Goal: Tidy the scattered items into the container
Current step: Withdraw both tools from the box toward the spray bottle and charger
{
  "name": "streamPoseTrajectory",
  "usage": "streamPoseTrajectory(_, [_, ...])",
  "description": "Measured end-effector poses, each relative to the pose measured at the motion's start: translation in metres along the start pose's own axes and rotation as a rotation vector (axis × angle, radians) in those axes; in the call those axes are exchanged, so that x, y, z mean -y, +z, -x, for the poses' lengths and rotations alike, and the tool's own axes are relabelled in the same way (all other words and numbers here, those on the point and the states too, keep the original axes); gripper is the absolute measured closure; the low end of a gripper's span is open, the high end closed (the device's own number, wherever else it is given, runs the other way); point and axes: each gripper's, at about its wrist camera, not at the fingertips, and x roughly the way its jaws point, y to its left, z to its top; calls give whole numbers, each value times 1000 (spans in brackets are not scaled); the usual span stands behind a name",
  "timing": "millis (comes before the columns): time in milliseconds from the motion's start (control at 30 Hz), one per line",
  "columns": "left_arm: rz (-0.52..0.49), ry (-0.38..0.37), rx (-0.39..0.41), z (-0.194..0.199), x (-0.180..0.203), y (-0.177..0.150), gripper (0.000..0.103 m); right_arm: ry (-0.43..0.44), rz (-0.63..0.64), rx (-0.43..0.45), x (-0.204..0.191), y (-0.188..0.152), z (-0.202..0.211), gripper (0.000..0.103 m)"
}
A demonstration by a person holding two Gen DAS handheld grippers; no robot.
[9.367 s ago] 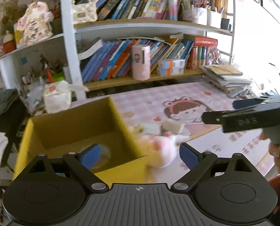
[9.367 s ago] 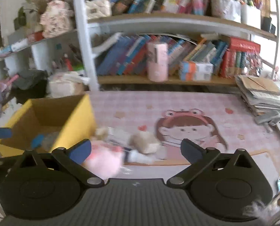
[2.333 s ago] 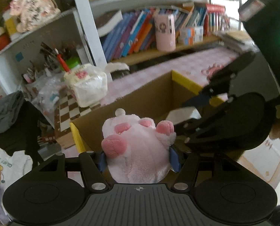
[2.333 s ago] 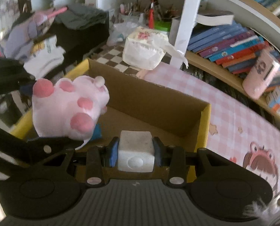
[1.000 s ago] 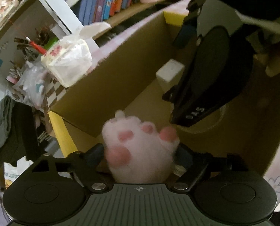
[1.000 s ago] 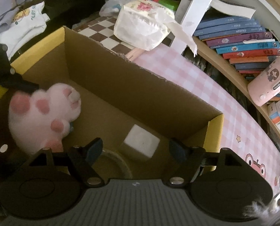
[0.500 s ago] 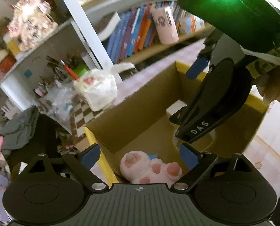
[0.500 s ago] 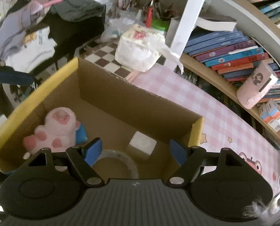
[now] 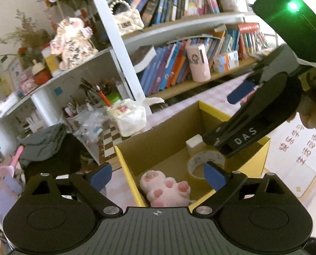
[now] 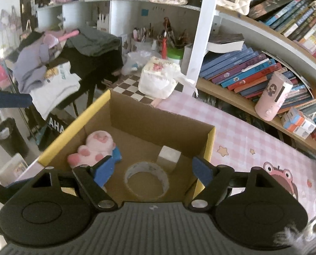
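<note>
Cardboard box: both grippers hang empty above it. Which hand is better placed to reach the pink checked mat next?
Right, probably. The right gripper, jaws opening and empty, is over the cardboard box side bordering the pink checked mat; the left gripper, also open, sits at the opposite side.

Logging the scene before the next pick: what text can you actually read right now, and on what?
"DAS": white letters on the right gripper.
"AHA": white letters on a dark panel left of the box.
Red characters on the desk mat, book spines: too blurred.
</note>
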Motion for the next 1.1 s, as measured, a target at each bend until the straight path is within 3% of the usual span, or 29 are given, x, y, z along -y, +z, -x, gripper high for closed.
streamPoseTrajectory(467, [117, 31, 24, 50, 15, -31, 7, 16, -75, 40, -20, -50, 53, 22])
streamPoseTrajectory(1100, [224, 4, -31, 69, 38, -69, 7, 8, -171, -5, -37, -111, 70, 22])
